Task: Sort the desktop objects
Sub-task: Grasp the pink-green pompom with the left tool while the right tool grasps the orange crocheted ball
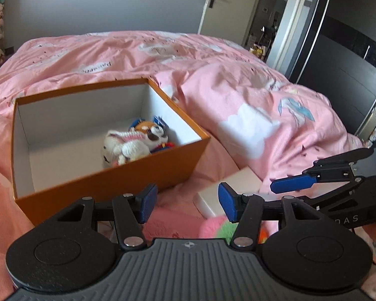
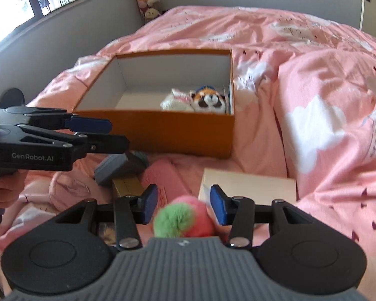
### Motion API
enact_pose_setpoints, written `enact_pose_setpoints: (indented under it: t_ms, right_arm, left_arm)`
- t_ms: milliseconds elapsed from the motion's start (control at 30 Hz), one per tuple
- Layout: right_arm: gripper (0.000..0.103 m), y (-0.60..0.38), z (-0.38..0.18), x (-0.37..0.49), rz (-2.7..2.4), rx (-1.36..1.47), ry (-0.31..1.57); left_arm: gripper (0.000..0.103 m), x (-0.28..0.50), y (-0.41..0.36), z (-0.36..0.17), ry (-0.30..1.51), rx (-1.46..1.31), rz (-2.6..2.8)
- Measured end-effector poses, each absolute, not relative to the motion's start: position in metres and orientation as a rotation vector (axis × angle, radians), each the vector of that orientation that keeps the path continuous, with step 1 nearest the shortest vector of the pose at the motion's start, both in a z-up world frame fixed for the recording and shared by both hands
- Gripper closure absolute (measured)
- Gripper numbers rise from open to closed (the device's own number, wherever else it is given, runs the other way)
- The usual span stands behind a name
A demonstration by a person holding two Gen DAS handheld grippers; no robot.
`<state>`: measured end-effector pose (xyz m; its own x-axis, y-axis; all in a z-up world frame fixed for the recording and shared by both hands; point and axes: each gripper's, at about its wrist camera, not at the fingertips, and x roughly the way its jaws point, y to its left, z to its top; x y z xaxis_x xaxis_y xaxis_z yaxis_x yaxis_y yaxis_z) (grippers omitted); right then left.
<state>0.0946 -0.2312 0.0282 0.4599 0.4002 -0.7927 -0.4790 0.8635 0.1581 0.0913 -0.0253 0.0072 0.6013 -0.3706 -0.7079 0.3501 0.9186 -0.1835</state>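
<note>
An orange box (image 1: pixel 107 188) (image 2: pixel 163 133) with a white inside stands open on the pink bed. In its right end lie a white knitted plush (image 1: pixel 127 145) (image 2: pixel 175 102) and a red panda plush (image 1: pixel 150 129) (image 2: pixel 209 99). My left gripper (image 1: pixel 188 203) (image 2: pixel 115 135) hangs open and empty before the box's near wall. My right gripper (image 2: pixel 184 205) (image 1: pixel 275 193) is open too. A pink and green fluffy ball (image 2: pixel 183 220) (image 1: pixel 213 228) shows in the gap between its pads, resting low on the bedding, and the pads do not press it.
Near the ball lie a cream flat box (image 2: pixel 248 188) (image 1: pixel 228 188), a pink case (image 2: pixel 163 178), a grey object (image 2: pixel 117 165) and a gold box (image 2: pixel 127 186). A rumpled pink duvet (image 2: pixel 325 100) rises at the right. Hands (image 2: pixel 2 188) grip the handles.
</note>
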Motion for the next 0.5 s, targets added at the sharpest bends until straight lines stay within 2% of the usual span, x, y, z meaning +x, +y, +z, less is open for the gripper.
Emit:
enact_pose_setpoints:
  t_ms: [200,500]
  right_arm:
    - [0.058,-0.234,-0.014,0.090,0.457,-0.150,1.087]
    - [0.054,-0.235,-0.048,0.108,0.467,-0.121,1.193]
  left_arm:
    - [0.040,0.078,-0.042,-0.017,0.908,0.032,-0.446]
    - [0.040,0.078,-0.051,-0.033,0.964,0.055,-0.453]
